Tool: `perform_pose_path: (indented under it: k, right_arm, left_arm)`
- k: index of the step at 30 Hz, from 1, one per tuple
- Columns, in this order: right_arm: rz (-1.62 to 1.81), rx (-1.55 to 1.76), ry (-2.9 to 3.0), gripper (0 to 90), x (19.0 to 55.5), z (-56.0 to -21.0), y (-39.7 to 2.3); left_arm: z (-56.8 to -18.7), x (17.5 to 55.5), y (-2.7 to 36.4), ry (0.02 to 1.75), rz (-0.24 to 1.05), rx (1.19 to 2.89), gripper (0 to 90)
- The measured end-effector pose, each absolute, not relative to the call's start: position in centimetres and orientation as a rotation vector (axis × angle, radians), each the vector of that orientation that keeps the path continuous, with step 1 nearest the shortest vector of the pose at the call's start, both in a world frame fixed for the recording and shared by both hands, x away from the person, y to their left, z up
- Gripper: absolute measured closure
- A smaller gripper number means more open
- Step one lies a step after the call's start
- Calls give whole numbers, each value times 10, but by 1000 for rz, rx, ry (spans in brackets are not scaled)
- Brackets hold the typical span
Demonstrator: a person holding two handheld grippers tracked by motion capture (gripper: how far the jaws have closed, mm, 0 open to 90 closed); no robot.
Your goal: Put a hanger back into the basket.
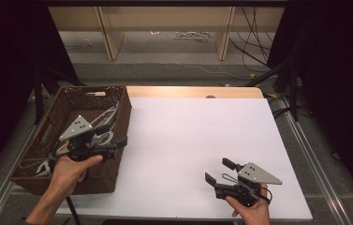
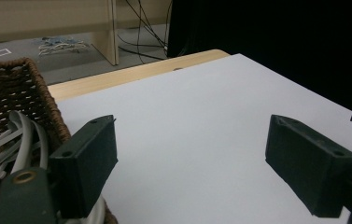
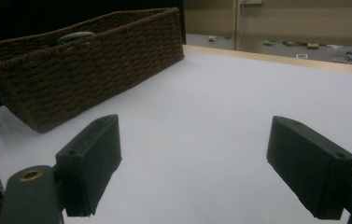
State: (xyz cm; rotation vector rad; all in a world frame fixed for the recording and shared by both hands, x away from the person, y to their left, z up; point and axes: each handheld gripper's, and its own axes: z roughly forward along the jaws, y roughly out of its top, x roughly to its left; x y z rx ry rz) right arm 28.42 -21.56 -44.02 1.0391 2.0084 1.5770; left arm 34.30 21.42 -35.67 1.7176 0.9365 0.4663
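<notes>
Tangling grey cables [image 1: 100, 123] half hidden under left tongs [image 1: 120, 143] in basket [image 1: 118, 101]

My white table sheet [image 1: 197, 140] is evenly, softly lit from above, the surroundings fall to black, and my near jaws look soft and slightly blurred.

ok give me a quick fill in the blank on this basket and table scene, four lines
1. The grey cables lie inside the woven ____.
2. The basket stands at the ____ edge of the white table, seen from the high view.
3. The left gripper is above the basket's rim, its jaws ____.
4. The right gripper, low over the table, holds ____ between its fingers.

Missing words: basket; left; open; nothing
</notes>
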Motion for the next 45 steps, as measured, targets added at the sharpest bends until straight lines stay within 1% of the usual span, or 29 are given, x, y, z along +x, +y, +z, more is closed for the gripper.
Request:
perform_pose_path:
  k: [19,22,27,36,42,45]
  right_arm:
    - [1586,1028,2012,187,284,-440,-215]
    - [1571,1027,2016,187,283,-440,-215]
    - [1606,1023,2002,187,283,-441,-213]
    - [1598,1027,2014,187,283,-440,-213]
    - [1599,1030,2011,186,282,-440,-213]
    - [1600,1026,2006,186,283,-441,-213]
  left_arm:
    - [-373,322,188,850,470,1711,166]
    - [-379,318,184,841,444,1716,166]
    - [-387,314,179,824,439,1722,166]
    - [-399,304,173,789,437,1747,166]
    - [-407,299,175,813,428,1748,166]
    - [-409,299,176,799,431,1752,166]
